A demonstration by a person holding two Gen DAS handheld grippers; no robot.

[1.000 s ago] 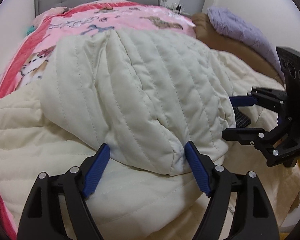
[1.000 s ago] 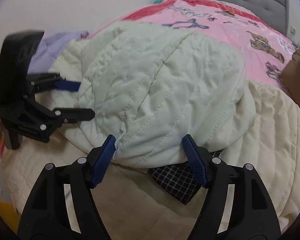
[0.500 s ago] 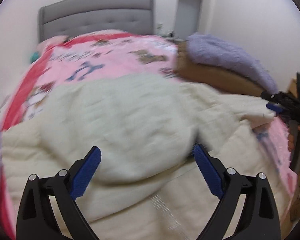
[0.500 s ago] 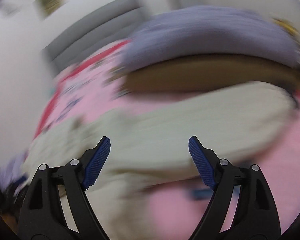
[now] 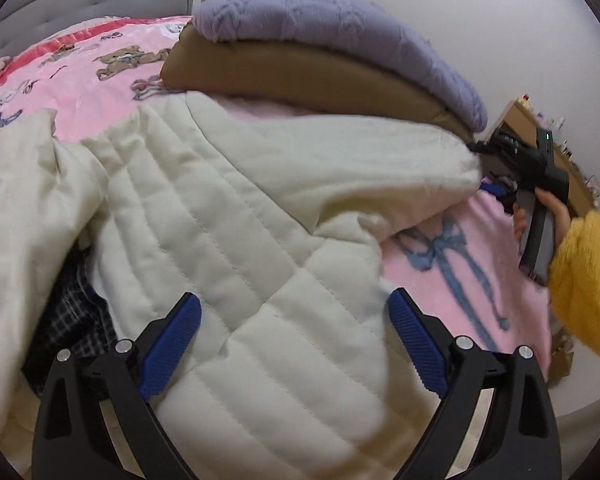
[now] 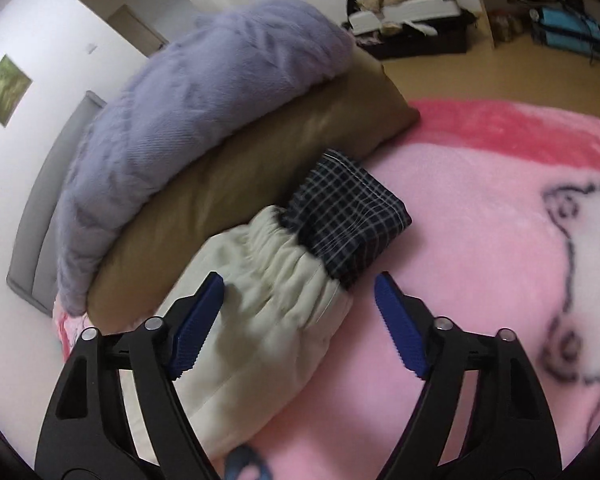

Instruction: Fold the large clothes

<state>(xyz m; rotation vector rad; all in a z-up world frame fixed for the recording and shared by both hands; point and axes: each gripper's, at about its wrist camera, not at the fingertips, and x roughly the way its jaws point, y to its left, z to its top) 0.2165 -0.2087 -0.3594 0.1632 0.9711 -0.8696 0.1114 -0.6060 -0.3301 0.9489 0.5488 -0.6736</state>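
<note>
Both jaws spread; right gripper [image 6: 298, 326] straddles the jacket sleeve [image 6: 268, 320], its checked lining [image 6: 348, 216] at one o'clock; closing there could pinch the lining alone, dragging it out.

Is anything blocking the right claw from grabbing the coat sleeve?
Nothing visible is. The right claw is open, and the cream sleeve already lies between its fingers on the pink blanket. The checked lining pokes out past the cuff, not in the way.
</note>
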